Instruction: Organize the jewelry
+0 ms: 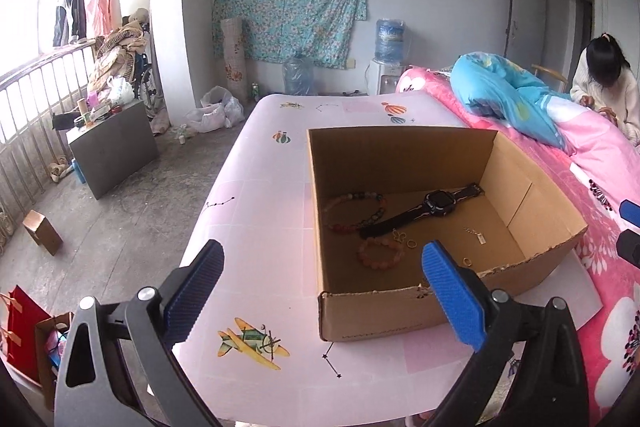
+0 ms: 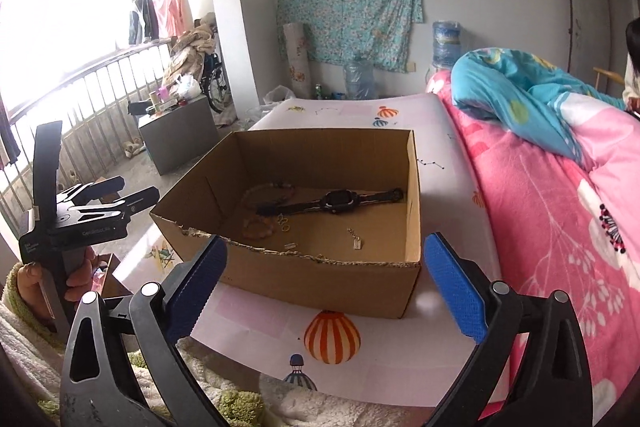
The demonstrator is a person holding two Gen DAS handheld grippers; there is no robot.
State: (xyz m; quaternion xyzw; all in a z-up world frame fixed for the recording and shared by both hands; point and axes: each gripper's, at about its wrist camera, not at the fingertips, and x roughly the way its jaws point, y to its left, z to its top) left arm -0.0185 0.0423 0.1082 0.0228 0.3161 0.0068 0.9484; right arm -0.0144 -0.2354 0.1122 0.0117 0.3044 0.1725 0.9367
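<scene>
The left claw (image 1: pixel 322 291) is held above the near left part of the pink patterned tabletop (image 1: pixel 256 195), tilted downward toward the far side; its blue pads are spread wide with nothing between them. In the right wrist view this claw (image 2: pixel 128 193) is seen at the left, gripped by a hand (image 2: pixel 60 287) in a fuzzy cream and green sleeve. The right claw (image 2: pixel 325 287) is likewise angled downward, its jaws released and empty.

A cardboard box (image 1: pixel 400 311), open at the top with a torn near rim, is set on the tabletop just beyond both claws; from the left claw it lies ahead and to the right, from the right claw straight ahead. The jewelry is gathered on the box floor, apart from both claws. At the left, a bracelet of mixed beads (image 1: pixel 352 211) is laid in a loop, with a peach bead bracelet (image 1: pixel 378 253) nearer. A black watch (image 1: pixel 436 205) is stretched flat diagonally across the middle, its strap touching the mixed bracelet. Small gold rings (image 1: pixel 406 241) are scattered near the watch strap, and another ring (image 1: pixel 467 261) lies nearer the front. A short chain with a tag (image 1: pixel 476 235) is placed toward the right. A pink floral bed cover (image 1: pixel 600 211) borders the tabletop on the right.
</scene>
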